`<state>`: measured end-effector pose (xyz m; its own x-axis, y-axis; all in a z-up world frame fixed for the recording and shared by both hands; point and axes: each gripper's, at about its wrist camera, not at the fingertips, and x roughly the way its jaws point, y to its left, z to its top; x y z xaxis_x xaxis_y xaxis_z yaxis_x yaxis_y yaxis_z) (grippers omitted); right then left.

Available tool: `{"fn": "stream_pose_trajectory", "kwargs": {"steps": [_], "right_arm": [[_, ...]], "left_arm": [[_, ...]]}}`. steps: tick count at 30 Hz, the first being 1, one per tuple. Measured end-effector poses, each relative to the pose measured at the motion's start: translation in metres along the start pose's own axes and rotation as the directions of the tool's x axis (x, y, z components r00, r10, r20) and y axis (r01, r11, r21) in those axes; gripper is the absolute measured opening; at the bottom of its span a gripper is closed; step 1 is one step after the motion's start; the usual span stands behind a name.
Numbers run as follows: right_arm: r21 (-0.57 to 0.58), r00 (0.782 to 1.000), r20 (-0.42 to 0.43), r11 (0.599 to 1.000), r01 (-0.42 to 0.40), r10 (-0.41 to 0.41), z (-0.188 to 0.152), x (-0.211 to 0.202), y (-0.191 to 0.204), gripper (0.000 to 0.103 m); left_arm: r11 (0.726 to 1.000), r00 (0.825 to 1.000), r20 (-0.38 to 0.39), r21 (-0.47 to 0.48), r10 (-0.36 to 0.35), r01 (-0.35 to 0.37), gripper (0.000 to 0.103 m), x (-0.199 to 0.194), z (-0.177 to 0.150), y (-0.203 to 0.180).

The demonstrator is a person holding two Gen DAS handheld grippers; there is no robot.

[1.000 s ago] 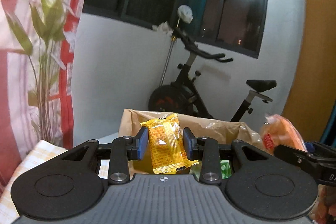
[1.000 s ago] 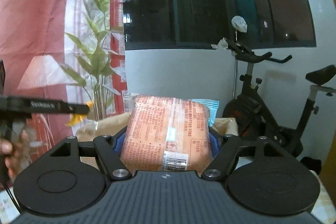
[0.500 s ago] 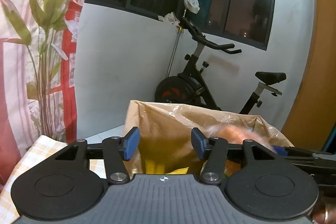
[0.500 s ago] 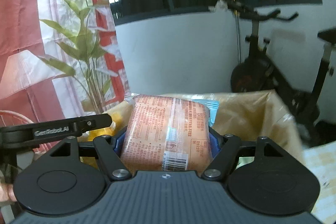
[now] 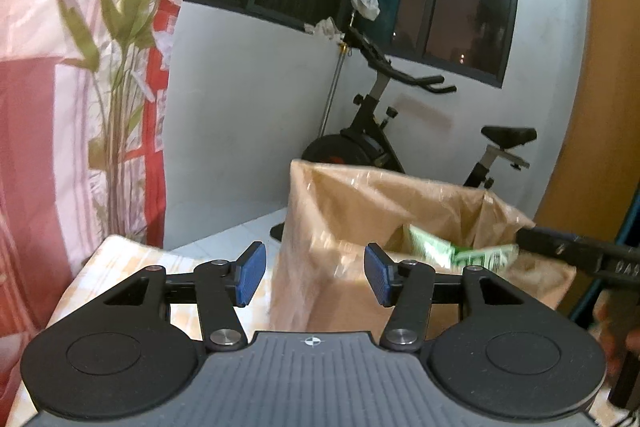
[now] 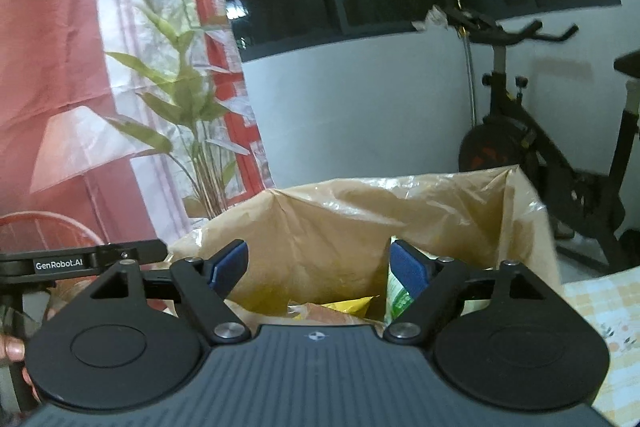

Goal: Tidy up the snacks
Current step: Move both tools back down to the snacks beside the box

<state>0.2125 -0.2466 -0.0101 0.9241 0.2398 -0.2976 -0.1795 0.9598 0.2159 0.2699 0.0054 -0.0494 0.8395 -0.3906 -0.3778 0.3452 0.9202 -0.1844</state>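
Observation:
A brown paper bag (image 5: 360, 211) (image 6: 360, 227) stands open on the table. Inside it lie a green snack pack (image 5: 460, 255) (image 6: 398, 295), a yellow pack (image 6: 348, 305) and an orange pack (image 6: 316, 313). My left gripper (image 5: 314, 273) is open and empty, just left of and in front of the bag's near corner. My right gripper (image 6: 318, 267) hovers over the bag's mouth; its jaws are opening with nothing between them. The right gripper's arm (image 5: 580, 259) shows at the right of the left wrist view, the left gripper's arm (image 6: 80, 261) at the left of the right wrist view.
A checked tablecloth (image 5: 120, 267) (image 6: 600, 303) covers the table. An exercise bike (image 5: 380, 131) (image 6: 532, 143) stands behind the bag by the white wall. A curtain with a leaf print (image 5: 100, 67) hangs at the left. A hand (image 6: 12, 343) shows at the left edge.
The left gripper let go of the yellow pack into the bag, then drew back to the left. The right gripper released the orange pack, which now lies in the bag.

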Motion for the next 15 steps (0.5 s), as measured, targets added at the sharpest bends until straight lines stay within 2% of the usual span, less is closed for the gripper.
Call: {"fn": "stream_pose_trajectory", "kwargs": {"steps": [7,11,15], "right_arm": [[-0.132,0.998,0.058,0.991,-0.008,0.016,-0.021,-0.046,0.005,0.081],[-0.083,0.998,0.068,0.997,0.002,0.003,-0.041,-0.062,0.001,0.081],[-0.084,0.998,0.048,0.996,0.04,-0.036,-0.066,-0.07,0.001,0.081]], "left_arm": [[0.999,0.996,-0.084,-0.027,0.036,-0.038,0.057,-0.028,-0.048,0.02],[0.995,0.986,-0.157,-0.074,0.05,-0.062,0.057,-0.026,-0.078,0.027],[0.99,0.978,-0.201,-0.112,0.061,-0.084,0.057,-0.019,-0.101,0.026]]}}
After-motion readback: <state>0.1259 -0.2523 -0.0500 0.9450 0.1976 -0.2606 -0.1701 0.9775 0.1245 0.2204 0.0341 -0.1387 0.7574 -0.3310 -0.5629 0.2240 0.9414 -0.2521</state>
